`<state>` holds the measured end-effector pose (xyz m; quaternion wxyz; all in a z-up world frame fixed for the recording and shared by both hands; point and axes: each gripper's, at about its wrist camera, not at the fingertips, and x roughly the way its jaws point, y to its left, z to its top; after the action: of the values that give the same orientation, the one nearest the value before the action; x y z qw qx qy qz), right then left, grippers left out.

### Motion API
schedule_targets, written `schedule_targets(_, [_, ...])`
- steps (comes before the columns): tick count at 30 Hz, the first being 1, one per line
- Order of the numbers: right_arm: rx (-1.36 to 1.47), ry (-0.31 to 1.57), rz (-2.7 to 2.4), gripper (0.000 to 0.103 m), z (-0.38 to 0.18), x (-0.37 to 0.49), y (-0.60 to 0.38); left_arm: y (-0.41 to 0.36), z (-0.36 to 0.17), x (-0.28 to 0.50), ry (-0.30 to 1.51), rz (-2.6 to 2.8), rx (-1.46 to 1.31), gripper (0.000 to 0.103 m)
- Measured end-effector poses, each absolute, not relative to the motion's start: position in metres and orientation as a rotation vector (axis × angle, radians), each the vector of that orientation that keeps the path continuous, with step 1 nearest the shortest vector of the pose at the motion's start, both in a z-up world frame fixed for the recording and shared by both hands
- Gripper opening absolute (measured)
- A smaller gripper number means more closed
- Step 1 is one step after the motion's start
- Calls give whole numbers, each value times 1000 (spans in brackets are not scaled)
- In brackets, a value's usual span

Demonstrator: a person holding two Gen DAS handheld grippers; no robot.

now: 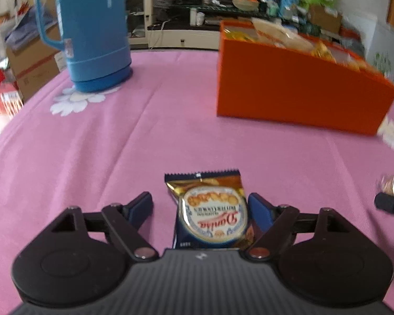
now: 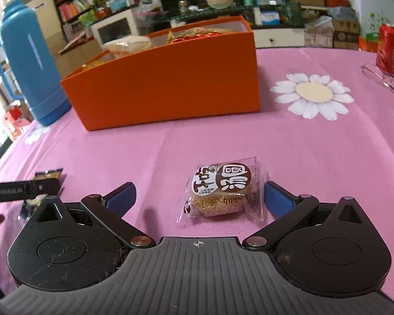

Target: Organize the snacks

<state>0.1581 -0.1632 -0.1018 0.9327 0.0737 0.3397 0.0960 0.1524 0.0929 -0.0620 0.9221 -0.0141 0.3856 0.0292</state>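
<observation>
A Danisa butter cookie packet (image 1: 211,211) lies on the pink tablecloth between the open fingers of my left gripper (image 1: 201,206); its right pad (image 1: 258,211) is close to the packet. A clear-wrapped rice cake snack (image 2: 223,191) lies between the open fingers of my right gripper (image 2: 199,197), nearer the right finger (image 2: 277,198). The orange box (image 1: 289,84) holding several snacks stands beyond, also in the right wrist view (image 2: 170,78). The left gripper's side (image 2: 21,190) shows at the left edge of the right view, over the cookie packet (image 2: 48,174).
A blue thermos (image 1: 92,26) stands at the back left, also in the right wrist view (image 2: 29,60). A red can (image 2: 388,48) and eyeglasses (image 2: 383,78) sit at the far right. Cluttered shelves and boxes lie beyond the table.
</observation>
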Motion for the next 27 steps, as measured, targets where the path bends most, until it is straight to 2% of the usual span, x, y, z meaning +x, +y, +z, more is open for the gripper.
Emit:
schedule_targets(3, [76,684,202,95,-104,153,-159,91,-62,149,797,53,-18,82])
schedule_targets(4, [52,679,203,94,-104,151,-158,94,-62,149,798,48,-35,78])
schedule_targets(5, [30,675,200,89,-105,151,-157,97,-61,149,794,44,-41,66])
schedule_targets(6, [-10,667,189,77,-106,150,-155,98,-60,148,784,40,-42,55])
schedule_targets(7, [-50,657,182,71,-106,148,-152,101,-58,149,786,36,-58,52])
schedule_targets(8, [-57,648,198,60,-105,147,-153,105,-57,148,786,32,-93,50])
schedule_targets(9, [-30,656,211,53,-102,147,-157,109,-56,147,788,22,-132,50])
schedule_targets(12, [75,661,259,38,-90,143,-168,116,-48,143,783,-17,-240,49])
schedule_targets(14, [105,651,272,35,-83,138,-172,113,-43,140,775,-18,-234,49])
schedule_targets(16, [70,646,262,35,-81,135,-170,109,-45,141,794,-14,-208,49])
schedule_targets(18, [68,679,258,51,-87,136,-171,106,-51,143,822,-12,-192,51])
schedule_targets(20, [95,687,254,56,-91,135,-174,101,-52,141,815,-4,-157,59])
schedule_targets(22, [89,672,243,75,-90,133,-176,98,-53,141,810,14,-120,70])
schedule_targets(23, [85,660,228,91,-88,133,-177,96,-54,141,813,18,-109,70])
schedule_targets(25, [79,656,211,92,-87,136,-177,92,-57,142,818,20,-82,70])
schedule_targets(26, [83,660,214,90,-88,139,-176,89,-58,142,819,22,-59,70])
schedule_targets(27, [87,663,220,83,-89,142,-174,85,-59,142,818,24,-31,71])
